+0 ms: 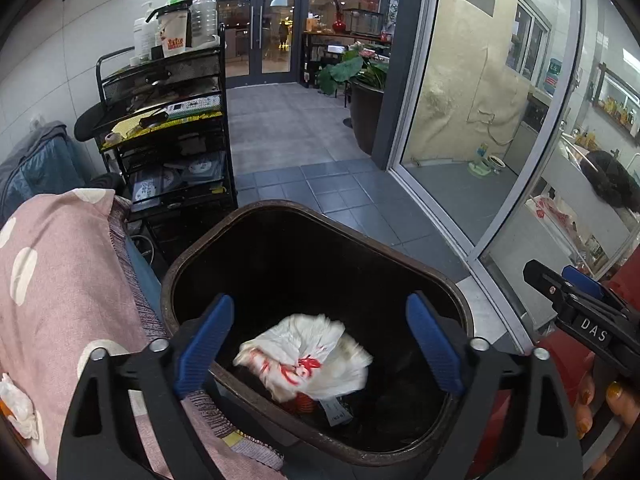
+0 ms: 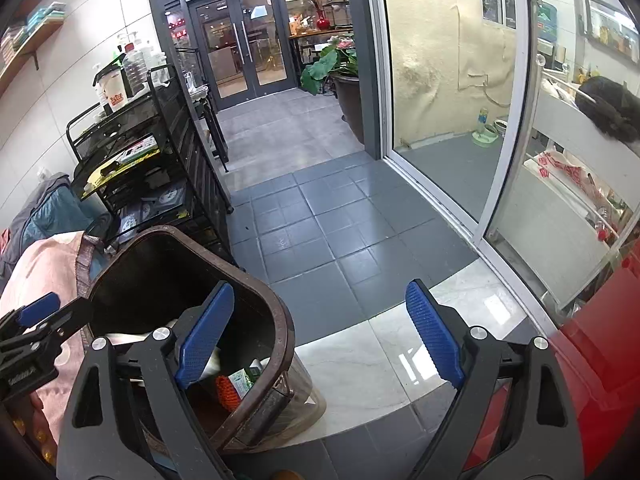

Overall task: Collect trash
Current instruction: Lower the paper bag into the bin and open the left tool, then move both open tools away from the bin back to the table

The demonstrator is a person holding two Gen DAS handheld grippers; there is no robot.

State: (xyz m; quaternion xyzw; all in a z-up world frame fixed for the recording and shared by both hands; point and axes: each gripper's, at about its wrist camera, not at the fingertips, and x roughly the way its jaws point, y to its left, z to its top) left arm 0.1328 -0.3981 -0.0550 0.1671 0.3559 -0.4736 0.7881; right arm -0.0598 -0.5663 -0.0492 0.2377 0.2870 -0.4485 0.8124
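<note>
A brown waste bin [image 1: 280,206] stands on the floor right under my left gripper [image 1: 320,304], which is open with nothing between its blue pads. Below it, inside the bin, lies a crumpled white plastic bag with red print [image 1: 308,360], slightly blurred, on top of other rubbish. My right gripper [image 2: 320,292] is open and holds nothing; its left finger is over the bin's right rim [image 2: 280,320] and its right finger over the floor. An orange item [image 2: 228,392] and a green packet [image 2: 240,380] show in the bin. Each gripper appears at the edge of the other's view.
A pink dotted cushion [image 1: 60,280] with a crumpled tissue [image 1: 16,404] lies left of the bin. Behind it stands a black mesh cart [image 1: 172,120] with bottles. A glass sliding door [image 2: 460,120] and a red object [image 2: 600,340] are to the right. A potted plant [image 1: 360,80] stands ahead.
</note>
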